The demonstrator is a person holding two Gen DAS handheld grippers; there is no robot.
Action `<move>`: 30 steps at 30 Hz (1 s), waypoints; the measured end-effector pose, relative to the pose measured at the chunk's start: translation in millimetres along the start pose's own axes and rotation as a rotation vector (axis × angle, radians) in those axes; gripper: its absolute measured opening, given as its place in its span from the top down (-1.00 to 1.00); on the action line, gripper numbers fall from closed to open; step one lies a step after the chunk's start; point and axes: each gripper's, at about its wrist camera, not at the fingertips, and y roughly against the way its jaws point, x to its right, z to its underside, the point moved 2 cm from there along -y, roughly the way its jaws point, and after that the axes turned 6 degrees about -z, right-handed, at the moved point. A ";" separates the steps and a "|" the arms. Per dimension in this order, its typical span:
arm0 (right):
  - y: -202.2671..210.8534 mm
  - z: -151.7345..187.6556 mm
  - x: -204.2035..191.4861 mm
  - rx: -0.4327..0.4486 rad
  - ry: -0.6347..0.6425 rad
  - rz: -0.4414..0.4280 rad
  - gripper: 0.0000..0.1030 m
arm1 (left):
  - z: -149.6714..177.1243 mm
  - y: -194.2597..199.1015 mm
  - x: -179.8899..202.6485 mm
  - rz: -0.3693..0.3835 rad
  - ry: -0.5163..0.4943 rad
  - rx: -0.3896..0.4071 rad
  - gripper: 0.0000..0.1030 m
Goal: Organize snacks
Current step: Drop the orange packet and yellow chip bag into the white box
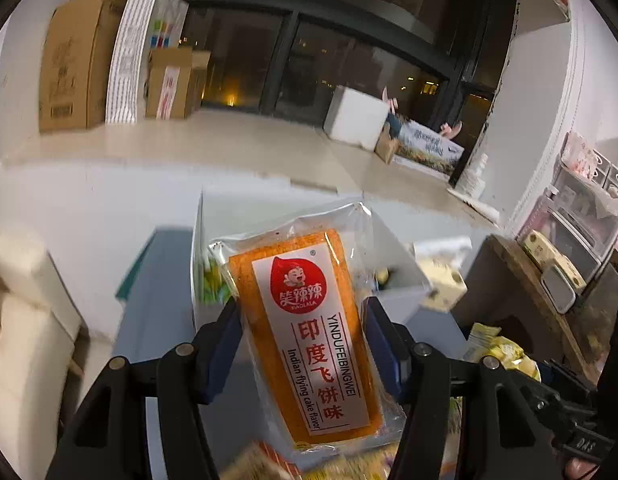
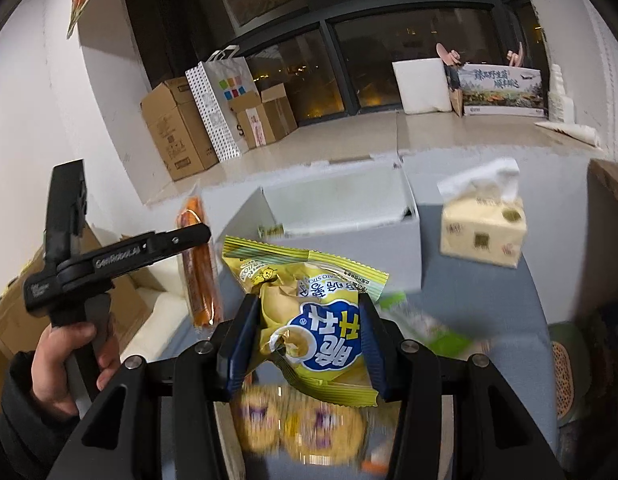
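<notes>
My left gripper (image 1: 303,336) is shut on an orange flying-cake snack pack (image 1: 305,328) in clear wrap and holds it up in front of the white box (image 1: 401,272). The pack also shows edge-on in the right wrist view (image 2: 199,268), beside the left gripper's black body (image 2: 121,256). My right gripper (image 2: 305,336) is shut on a yellow potato-stick bag (image 2: 309,320) and holds it above the grey table (image 2: 489,304), short of the open white box (image 2: 341,208). More snack packs lie blurred below both grippers (image 2: 301,428).
A tissue box (image 2: 483,228) stands right of the white box. Green packs (image 2: 437,328) lie on the table at right. Cardboard boxes (image 2: 177,128) and a paper bag (image 2: 219,100) stand on the floor by the dark window. A wooden shelf (image 1: 529,280) is at right.
</notes>
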 end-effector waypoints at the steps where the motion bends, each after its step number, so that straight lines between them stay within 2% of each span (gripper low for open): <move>1: -6.4 -10.3 2.1 -0.002 -0.004 -0.002 -0.01 | -10.7 -3.1 1.2 -0.002 -0.010 0.011 -0.26; 4: -29.5 -46.6 11.5 -0.004 -0.027 -0.010 -0.01 | -40.8 -15.2 6.3 -0.035 -0.075 0.042 -0.26; 8: -58.6 -87.6 27.2 0.000 -0.039 0.030 -0.01 | -70.7 -43.5 13.5 -0.076 -0.123 0.060 -0.26; 13: -96.8 -128.1 46.3 -0.012 -0.039 0.076 -0.02 | -90.2 -82.9 14.1 -0.134 -0.170 0.068 -0.28; 14: -103.7 -133.1 49.2 -0.014 -0.039 0.077 -0.02 | -92.8 -92.2 12.0 -0.146 -0.166 0.055 -0.33; 16: -117.0 -139.3 53.9 -0.028 -0.040 0.088 -0.08 | -93.4 -108.7 6.6 -0.172 -0.154 0.020 -0.81; 17: -122.7 -141.1 55.2 -0.039 -0.043 0.102 -0.34 | -93.1 -116.5 1.5 -0.206 -0.142 -0.005 -0.90; 18: -128.6 -141.8 56.6 -0.054 -0.043 0.119 -0.81 | -91.3 -120.9 -3.1 -0.217 -0.131 -0.024 -0.96; 19: -133.8 -142.3 58.2 -0.062 -0.046 0.137 -0.95 | -88.4 -121.7 -5.3 -0.205 -0.125 -0.029 -0.97; 22: -133.3 -139.1 59.3 -0.024 -0.057 0.129 -1.00 | -78.6 -118.1 -11.1 -0.184 -0.126 -0.037 -1.00; 30: -120.5 -121.1 52.0 -0.034 -0.070 0.081 -1.00 | -65.1 -74.4 -15.3 -0.101 -0.099 -0.030 -1.00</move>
